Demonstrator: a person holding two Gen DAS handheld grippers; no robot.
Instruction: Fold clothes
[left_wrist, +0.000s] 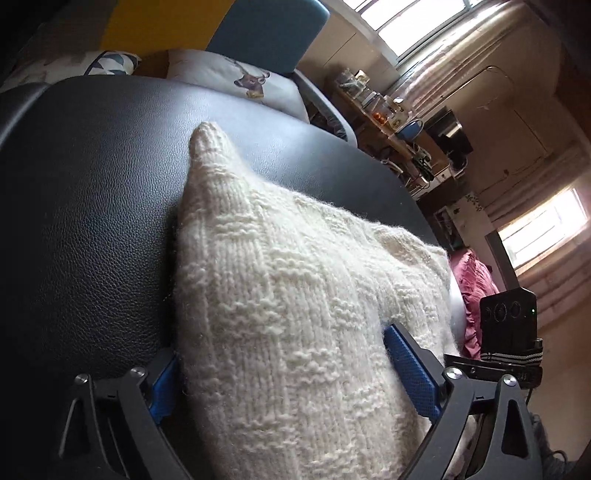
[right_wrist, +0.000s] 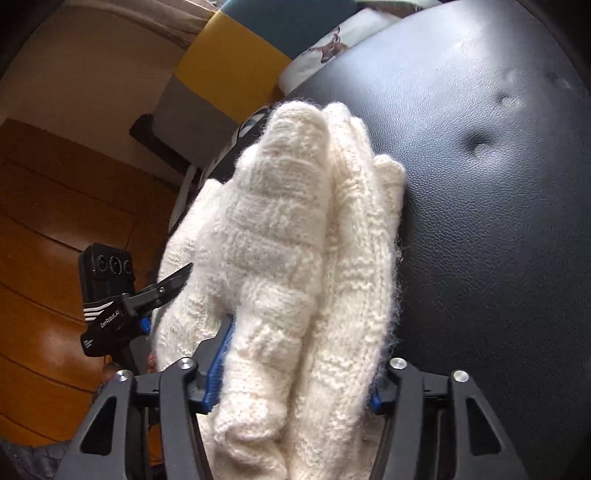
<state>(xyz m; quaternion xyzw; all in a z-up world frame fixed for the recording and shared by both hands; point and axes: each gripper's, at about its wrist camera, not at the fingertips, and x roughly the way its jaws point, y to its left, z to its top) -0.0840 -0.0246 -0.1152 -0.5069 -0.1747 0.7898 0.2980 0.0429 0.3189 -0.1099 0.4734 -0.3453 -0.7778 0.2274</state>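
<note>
A thick cream knitted garment (left_wrist: 288, 295) lies on a black leather cushion (left_wrist: 92, 203). My left gripper (left_wrist: 291, 376) is shut on one edge of it, blue pads (left_wrist: 410, 365) pressed into the knit on both sides. My right gripper (right_wrist: 295, 369) is shut on a bunched, folded part of the same garment (right_wrist: 295, 240), which rises in thick ridges between its fingers. The left gripper (right_wrist: 162, 291) also shows at the left of the right wrist view, biting the garment's edge. The right gripper's body (left_wrist: 509, 332) shows at the right of the left wrist view.
The black leather cushion (right_wrist: 498, 221) stretches right and far. A deer-print pillow (left_wrist: 243, 77) and a blue chair back (left_wrist: 269, 33) lie beyond it. A cluttered wooden shelf (left_wrist: 388, 118), a pink cloth (left_wrist: 472, 288) and wooden floor (right_wrist: 55, 221) surround it.
</note>
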